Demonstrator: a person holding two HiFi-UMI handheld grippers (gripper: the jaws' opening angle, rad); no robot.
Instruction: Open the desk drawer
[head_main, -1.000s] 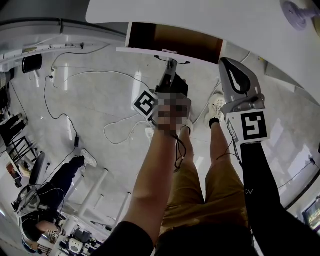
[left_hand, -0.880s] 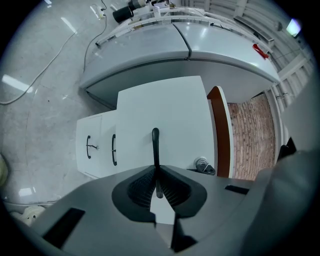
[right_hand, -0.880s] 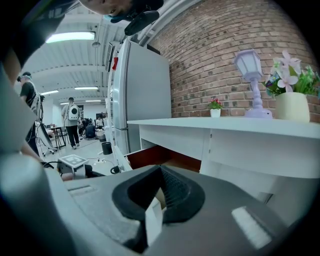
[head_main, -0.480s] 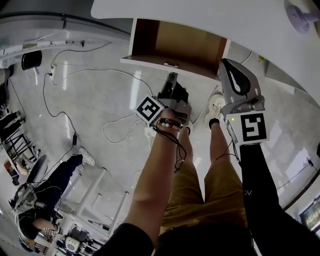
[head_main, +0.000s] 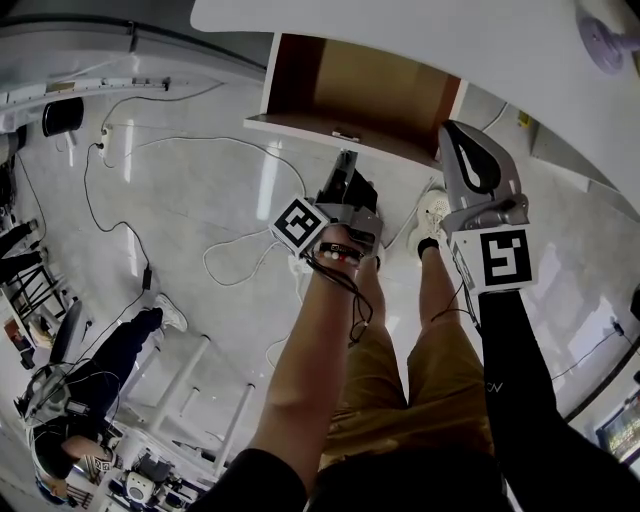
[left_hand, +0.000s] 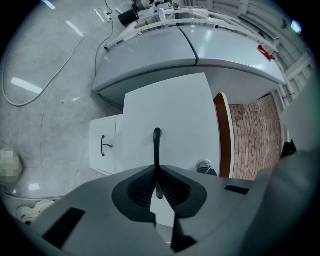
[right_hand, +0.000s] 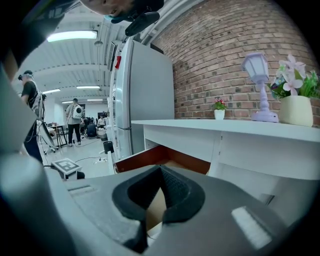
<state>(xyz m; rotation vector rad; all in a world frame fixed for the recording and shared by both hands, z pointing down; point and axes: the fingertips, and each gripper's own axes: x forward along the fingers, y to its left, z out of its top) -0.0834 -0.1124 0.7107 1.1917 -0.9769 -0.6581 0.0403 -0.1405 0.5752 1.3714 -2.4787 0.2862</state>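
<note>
L gripper (left_hand: 157, 170) is clamped on the thin dark handle (left_hand: 157, 145). The bar lies along the slot betw. the ribbed pads, w/ its far end poking out past them. R gripper (right_hand: 160, 171) has its pads pressed together w/ nothing in them. It hangs just beside the drawer's R corner, apparently not touching.

Handle sits about mid-way along the white drawer front (head_main: 300, 127). Its long axis runs along that front, i.e. crosswise to the pull. Drawer (head_main: 385, 95) lies straight ahead of the L gripper, on the side away from the person's legs. It stands well out from under the desk (head_main: 420, 30), w/ its brown inside exposed and apparently empty. L hand has the only hold; R is near but idle.

Judgement: task looks nearly or fully done. Any more travel would be a straight pull back toward the legs, in line w/ the drawer sides, since a sideways tug could jam it. Otherwise just let go.

Further off, a lamp (right_hand: 260, 85) and flower pot (right_hand: 297, 110) stand on the desk top. Behind is a brick wall (right_hand: 220, 50), w/ a grey fridge (right_hand: 145, 100) off to the side.
</note>
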